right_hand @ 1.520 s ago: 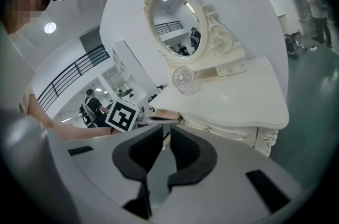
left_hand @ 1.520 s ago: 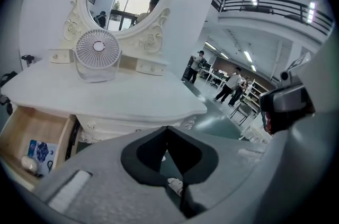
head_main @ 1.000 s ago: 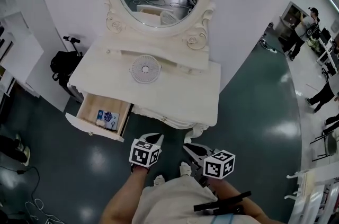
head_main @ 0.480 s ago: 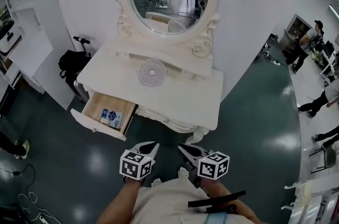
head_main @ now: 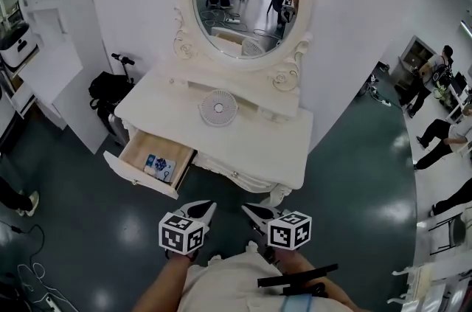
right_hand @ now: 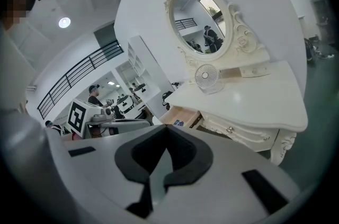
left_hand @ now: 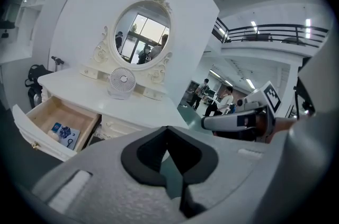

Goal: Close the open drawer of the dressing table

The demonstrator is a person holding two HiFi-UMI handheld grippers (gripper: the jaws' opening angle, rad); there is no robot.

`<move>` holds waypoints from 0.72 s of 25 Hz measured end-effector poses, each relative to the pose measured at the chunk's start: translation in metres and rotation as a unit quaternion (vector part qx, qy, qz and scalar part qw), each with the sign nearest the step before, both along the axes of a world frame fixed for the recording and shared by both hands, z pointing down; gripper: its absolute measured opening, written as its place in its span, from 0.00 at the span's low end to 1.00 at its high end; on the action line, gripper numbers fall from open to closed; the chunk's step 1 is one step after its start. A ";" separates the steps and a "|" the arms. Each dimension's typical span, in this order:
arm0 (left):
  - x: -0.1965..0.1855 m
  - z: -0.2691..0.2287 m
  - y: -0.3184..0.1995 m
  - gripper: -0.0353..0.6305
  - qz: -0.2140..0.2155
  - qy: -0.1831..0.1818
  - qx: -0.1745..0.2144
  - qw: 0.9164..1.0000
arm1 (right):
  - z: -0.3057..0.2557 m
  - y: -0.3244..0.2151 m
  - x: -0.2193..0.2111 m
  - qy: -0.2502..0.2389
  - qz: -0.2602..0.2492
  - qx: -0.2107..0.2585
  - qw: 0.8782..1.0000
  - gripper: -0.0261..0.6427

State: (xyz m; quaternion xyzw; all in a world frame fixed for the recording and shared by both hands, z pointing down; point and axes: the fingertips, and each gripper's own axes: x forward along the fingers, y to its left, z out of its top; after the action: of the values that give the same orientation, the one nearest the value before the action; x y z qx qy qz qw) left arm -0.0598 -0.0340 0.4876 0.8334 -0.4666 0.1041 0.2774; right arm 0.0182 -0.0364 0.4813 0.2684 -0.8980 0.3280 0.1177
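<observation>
The left tongs (head_main: 209,206) and right tongs (head_main: 245,209) were both closed and empty, the right pair having just shut on nothing. The open drawer (head_main: 135,180) of the desk (head_main: 269,148) stood ahead and left of the left tongs, apart from both, with a small packet (head_main: 158,167) inside.

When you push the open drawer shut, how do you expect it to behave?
The drawer looks like rigid wood, so it should slide rather than flex. Holding only a small flat packet, it is probably light. Pushed off-centre, it might skew.
</observation>
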 end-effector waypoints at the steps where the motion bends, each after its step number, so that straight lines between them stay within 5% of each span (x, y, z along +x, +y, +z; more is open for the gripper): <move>1: 0.000 -0.002 0.000 0.07 0.000 0.001 0.002 1.000 | -0.001 0.001 -0.003 0.002 -0.005 0.002 1.000 0.06; 18: -0.009 -0.011 0.004 0.07 -0.004 0.014 0.011 1.000 | -0.007 0.009 -0.017 0.005 -0.012 0.001 1.000 0.06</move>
State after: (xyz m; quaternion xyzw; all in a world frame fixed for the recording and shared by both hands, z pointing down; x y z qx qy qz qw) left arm -0.0688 -0.0303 0.4763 0.8360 -0.4672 0.0856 0.2749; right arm 0.0010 -0.0273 0.4745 0.2591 -0.9010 0.3244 0.1260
